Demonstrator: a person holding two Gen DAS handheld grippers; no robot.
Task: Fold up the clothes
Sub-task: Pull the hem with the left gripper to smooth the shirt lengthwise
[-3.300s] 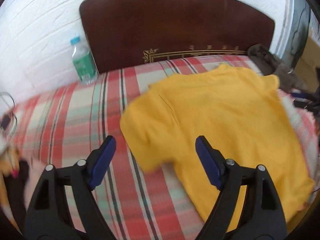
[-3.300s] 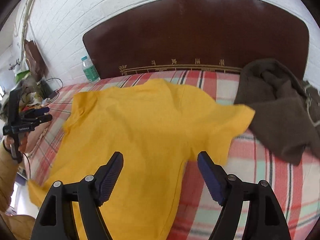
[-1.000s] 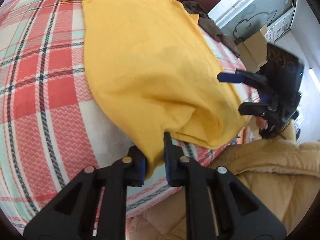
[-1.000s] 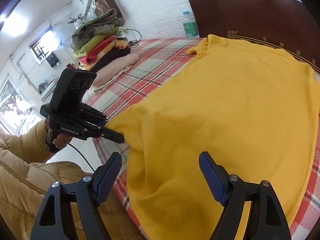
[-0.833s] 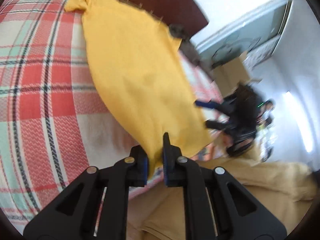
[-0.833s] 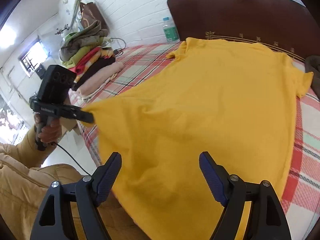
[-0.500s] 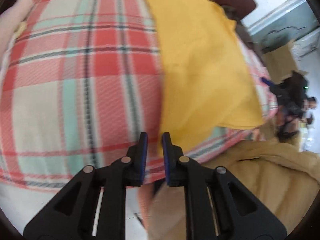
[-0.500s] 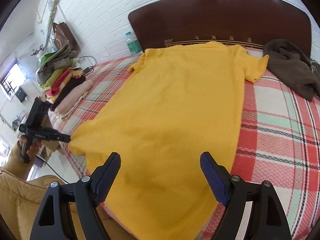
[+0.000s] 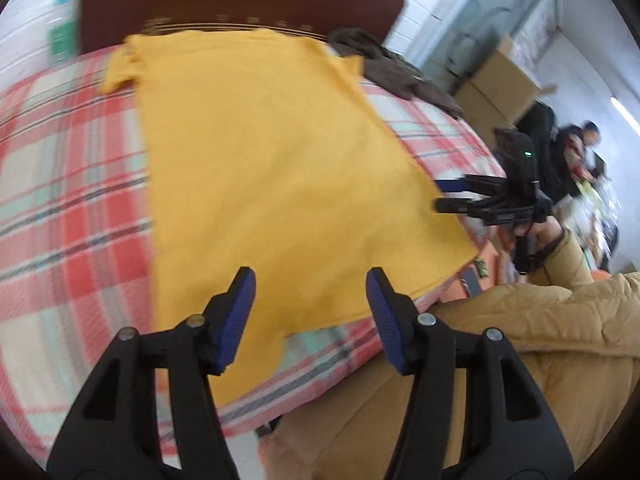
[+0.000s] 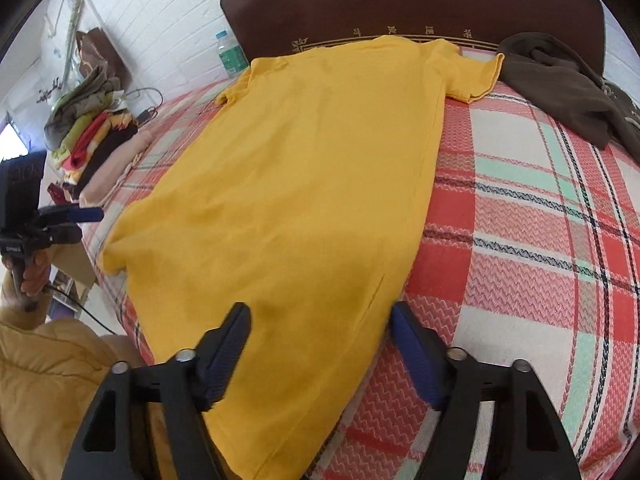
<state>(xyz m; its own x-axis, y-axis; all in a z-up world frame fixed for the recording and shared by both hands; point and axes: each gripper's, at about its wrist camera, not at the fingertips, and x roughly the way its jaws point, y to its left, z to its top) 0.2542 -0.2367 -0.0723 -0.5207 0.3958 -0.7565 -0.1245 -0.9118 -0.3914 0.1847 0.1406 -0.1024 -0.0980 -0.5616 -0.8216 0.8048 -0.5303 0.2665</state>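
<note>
Yellow shirt (image 10: 312, 184): we record it lying flat, spread lengthwise on the plaid bed (image 10: 520, 216), collar end toward the dark headboard (image 10: 400, 0), hem draped over the near edge of the mattress.

Changes noted. A second ago our left claw (image 9: 310, 312) was clamped on the hem corner and holding it up; its jaws have just been opening, they now stand apart with nothing pressed between the pads, and the corner lies released on the bed. Our right claw (image 10: 320, 344) has just been closing somewhat from a wider spread; its jaws remain apart, straddling the shirt's right hem edge without pinching it. The shirt, earlier bunched and lifted, is now smooth.

View differences. The right wrist view alone shows the stack of folded clothes (image 10: 92, 144), the water bottle (image 10: 230, 56) by the headboard, and our left claw seen from the side at the far left. The left wrist view alone shows cardboard boxes (image 9: 496, 88), people (image 9: 576, 144) in the background, and our right claw (image 9: 452, 196) just off the shirt's side edge. Both show the brown garment (image 10: 560, 84) beside the right sleeve.

Edges and room. Bare plaid lies on both sides of the shirt; our padded jacket (image 9: 520, 340) stands against the bed's near edge.
</note>
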